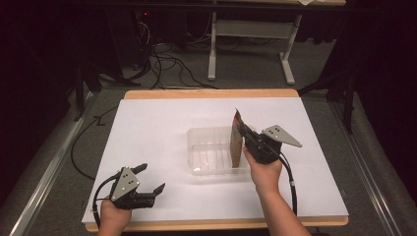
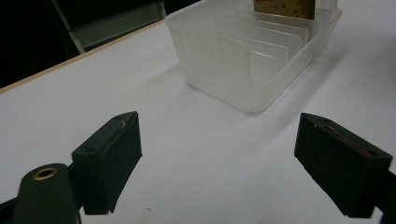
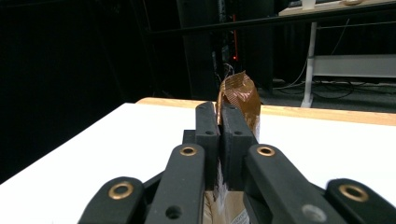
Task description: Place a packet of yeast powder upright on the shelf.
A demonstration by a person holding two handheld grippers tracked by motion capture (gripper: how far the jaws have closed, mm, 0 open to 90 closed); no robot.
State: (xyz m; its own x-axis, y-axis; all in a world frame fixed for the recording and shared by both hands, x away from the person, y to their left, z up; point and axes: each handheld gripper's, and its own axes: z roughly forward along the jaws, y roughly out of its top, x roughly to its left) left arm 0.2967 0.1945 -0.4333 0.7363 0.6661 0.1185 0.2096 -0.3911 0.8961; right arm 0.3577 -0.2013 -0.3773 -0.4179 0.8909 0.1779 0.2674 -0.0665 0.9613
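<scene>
— Where does it stand?

— On the white table (image 1: 147, 147) sits the clear slotted bin (image 1: 209, 147). My right gripper (image 1: 244, 132) has its jaws clamped on 1 brown packet (image 1: 236, 142), held upright with its lower edge down inside the bin's right end, probably in a slot, though the dividers blur there.

— And what's left?

— Letting go so the packet stands alone. My left gripper (image 1: 151, 178) rests near the front edge, jaws wide apart, holding nothing.
</scene>
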